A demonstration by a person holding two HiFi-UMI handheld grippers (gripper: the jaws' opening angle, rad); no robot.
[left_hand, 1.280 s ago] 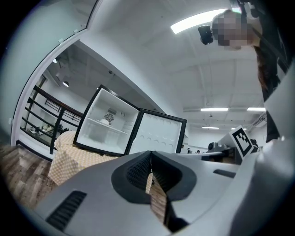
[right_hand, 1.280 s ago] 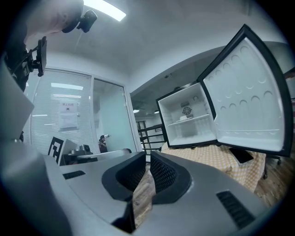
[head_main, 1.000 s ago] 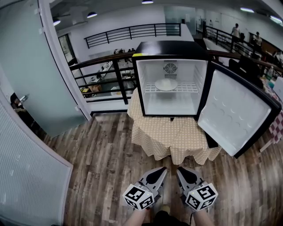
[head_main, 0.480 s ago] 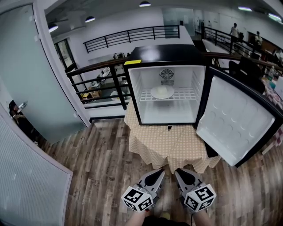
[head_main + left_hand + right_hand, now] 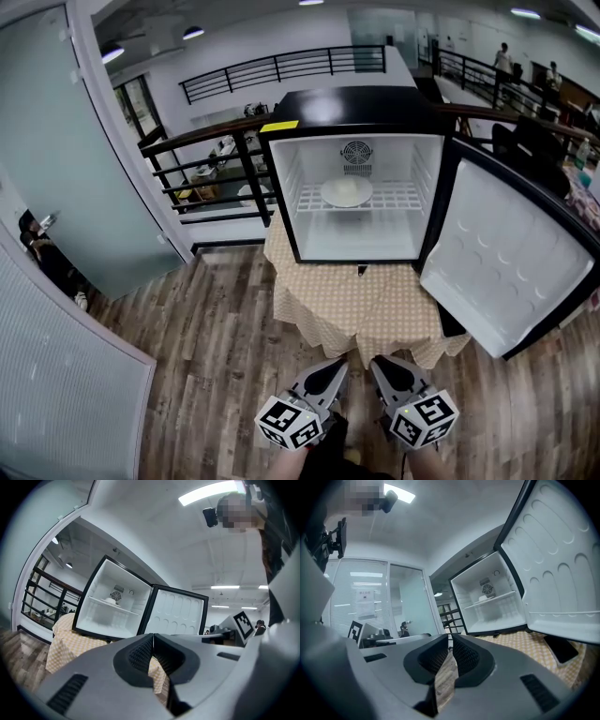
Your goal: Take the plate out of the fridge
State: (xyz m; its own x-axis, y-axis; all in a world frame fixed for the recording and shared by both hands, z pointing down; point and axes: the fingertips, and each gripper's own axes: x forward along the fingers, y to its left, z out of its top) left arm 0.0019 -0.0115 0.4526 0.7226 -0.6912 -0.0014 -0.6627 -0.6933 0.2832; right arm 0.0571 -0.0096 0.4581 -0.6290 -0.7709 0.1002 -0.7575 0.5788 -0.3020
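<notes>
A small black fridge (image 5: 352, 105) stands open on a table with a checked beige cloth (image 5: 356, 300). A pale plate (image 5: 346, 192) lies on its white wire shelf (image 5: 398, 199), below the fan; it also shows as the plate (image 5: 110, 600) and the plate (image 5: 483, 598) in the gripper views. My left gripper (image 5: 341, 363) and right gripper (image 5: 378, 362) hang side by side over the wooden floor, short of the table and well away from the fridge. Both point at it. The left gripper (image 5: 153, 637) and right gripper (image 5: 451, 639) are shut with nothing in them.
The fridge door (image 5: 506, 262) swings wide to the right, over the table's edge. A dark flat object (image 5: 448, 319) lies on the cloth under it. A black railing (image 5: 206, 159) runs behind the fridge, and a frosted glass partition (image 5: 56, 141) stands at the left.
The fridge looks larger and has shifted slightly left in the head view, as I have come closer. Both grippers stay shut, side by side.
</notes>
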